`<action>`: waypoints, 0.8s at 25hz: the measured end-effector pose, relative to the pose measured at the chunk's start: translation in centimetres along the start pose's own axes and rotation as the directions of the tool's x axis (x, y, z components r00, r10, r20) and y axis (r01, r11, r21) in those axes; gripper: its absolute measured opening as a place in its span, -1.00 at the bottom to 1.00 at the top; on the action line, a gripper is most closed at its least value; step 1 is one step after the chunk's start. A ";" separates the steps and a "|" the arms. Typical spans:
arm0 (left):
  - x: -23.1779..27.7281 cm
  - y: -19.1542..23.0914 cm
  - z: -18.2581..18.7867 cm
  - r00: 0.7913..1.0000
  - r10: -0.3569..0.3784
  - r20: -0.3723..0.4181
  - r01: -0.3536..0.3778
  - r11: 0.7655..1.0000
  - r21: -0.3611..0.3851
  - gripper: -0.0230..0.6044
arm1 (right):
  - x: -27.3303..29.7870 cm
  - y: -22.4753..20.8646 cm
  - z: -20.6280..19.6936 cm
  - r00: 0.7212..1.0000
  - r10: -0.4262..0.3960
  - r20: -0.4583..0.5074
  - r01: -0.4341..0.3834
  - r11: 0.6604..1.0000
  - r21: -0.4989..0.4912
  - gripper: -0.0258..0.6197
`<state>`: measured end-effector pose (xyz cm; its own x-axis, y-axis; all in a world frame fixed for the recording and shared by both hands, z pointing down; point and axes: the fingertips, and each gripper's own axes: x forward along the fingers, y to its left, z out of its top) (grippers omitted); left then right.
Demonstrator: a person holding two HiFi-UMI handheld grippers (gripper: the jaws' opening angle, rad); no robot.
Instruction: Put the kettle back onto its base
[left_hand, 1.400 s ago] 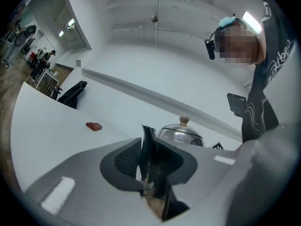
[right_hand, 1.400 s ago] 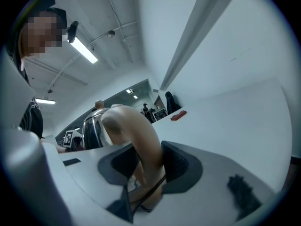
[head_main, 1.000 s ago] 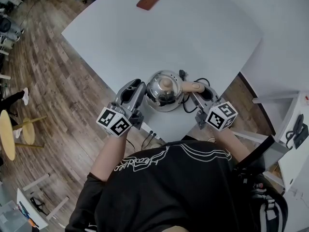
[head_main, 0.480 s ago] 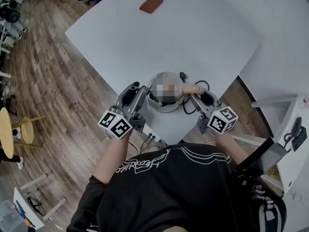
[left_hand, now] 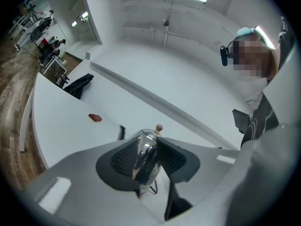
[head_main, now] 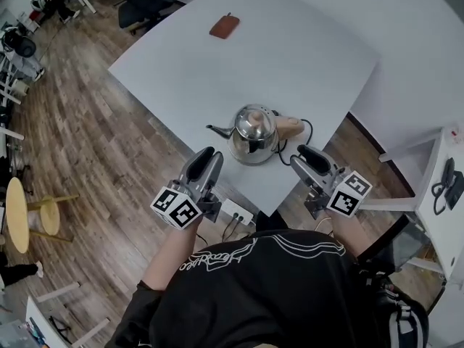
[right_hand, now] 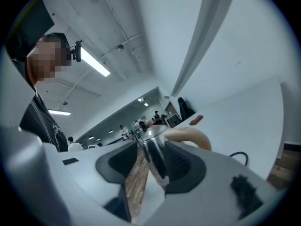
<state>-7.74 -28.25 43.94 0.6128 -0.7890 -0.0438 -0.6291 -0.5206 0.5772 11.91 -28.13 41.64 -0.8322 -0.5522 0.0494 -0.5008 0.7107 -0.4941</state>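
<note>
kettle (head_main: 254, 133) stands upright on the white table (head_main: 290, 56) near its front edge in the head view, apart from the left gripper (head_main: 206, 159) and right gripper (head_main: 306, 155) flanking it. left gripper view: jaws closing on nothing, with the kettle beyond the gap. right gripper view: jaws wide apart and empty.

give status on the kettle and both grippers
Left gripper jaws closing, empty; right gripper open, empty. Kettle upright on table, neither gripper touching. Nothing in the way.

Shiny silver kettle (head_main: 252, 133), tan handle (head_main: 290, 127); white table (head_main: 290, 49); brown pouch (head_main: 225, 26).
</note>
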 end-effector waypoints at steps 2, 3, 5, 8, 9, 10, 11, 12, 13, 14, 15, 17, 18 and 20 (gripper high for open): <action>-1.3 -2.3 0.4 0.999 -0.026 -0.021 0.027 0.999 0.023 -0.66 | 0.0 4.0 0.4 0.997 0.073 -0.006 -0.073 0.997 -0.025 -0.34; -1.9 -3.6 0.6 0.998 -0.046 -0.038 0.047 0.998 0.046 -0.74 | 0.0 6.1 0.5 0.994 0.113 -0.005 -0.113 0.993 -0.044 -0.35; -3.0 -6.6 0.6 0.991 -0.099 -0.088 0.108 0.989 0.099 -0.96 | -0.3 9.9 0.7 0.985 0.173 -0.005 -0.173 0.980 -0.102 -0.50; -4.7 -11.0 0.4 0.969 -0.166 -0.181 0.193 0.971 0.142 -0.95 | -1.0 14.4 0.4 0.981 0.190 -0.034 -0.193 0.962 -0.192 -0.87; -5.2 -12.3 0.4 0.959 -0.190 -0.211 0.224 0.963 0.151 -0.92 | -1.2 15.7 0.2 0.980 0.194 -0.046 -0.199 0.958 -0.204 -0.89; -5.6 -13.6 0.4 0.946 -0.219 -0.239 0.261 0.952 0.160 -0.92 | -1.3 16.7 -0.1 0.978 0.199 -0.057 -0.207 0.957 -0.205 -0.90; -6.0 -14.8 0.5 0.931 -0.249 -0.265 0.299 0.939 0.168 -0.92 | -1.4 17.6 -0.4 0.977 0.202 -0.070 -0.213 0.957 -0.197 -0.90; -6.3 -16.1 0.5 0.917 -0.277 -0.288 0.336 0.925 0.178 -0.92 | -1.4 18.3 -0.9 0.975 0.205 -0.088 -0.218 0.959 -0.183 -0.90; -6.6 -17.1 0.5 0.903 -0.300 -0.307 0.367 0.911 0.189 -0.92 | -1.5 19.0 -1.3 0.971 0.212 -0.109 -0.228 0.959 -0.166 -0.90; -6.9 -17.9 0.5 0.893 -0.315 -0.322 0.389 0.900 0.197 -0.92 | -1.5 19.7 -1.8 0.966 0.224 -0.130 -0.243 0.959 -0.149 -0.90; -7.1 -18.5 0.4 0.885 -0.323 -0.335 0.402 0.894 0.200 -0.92 | -1.6 20.4 -2.2 0.960 0.236 -0.148 -0.256 0.957 -0.134 -0.90; -7.6 -19.1 0.1 0.875 -0.331 -0.354 0.414 0.890 0.192 -0.92 | -1.6 21.2 -2.8 0.957 0.236 -0.170 -0.258 0.959 -0.121 -0.90; -7.8 -19.1 0.1 0.872 -0.331 -0.360 0.415 0.891 0.186 -0.92 | -1.6 21.3 -3.0 0.957 0.227 -0.178 -0.250 0.961 -0.120 -0.90; -8.3 -19.2 -0.1 0.870 -0.327 -0.369 0.411 0.894 0.177 -0.92 | -1.5 21.4 -3.5 0.959 0.209 -0.190 -0.233 0.966 -0.115 -0.90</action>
<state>-0.70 -11.74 33.32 0.9154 -0.3957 0.0741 -0.3951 -0.8480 0.3533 1.65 -10.55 34.03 -0.9483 -0.2981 0.1090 -0.3167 0.8653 -0.3886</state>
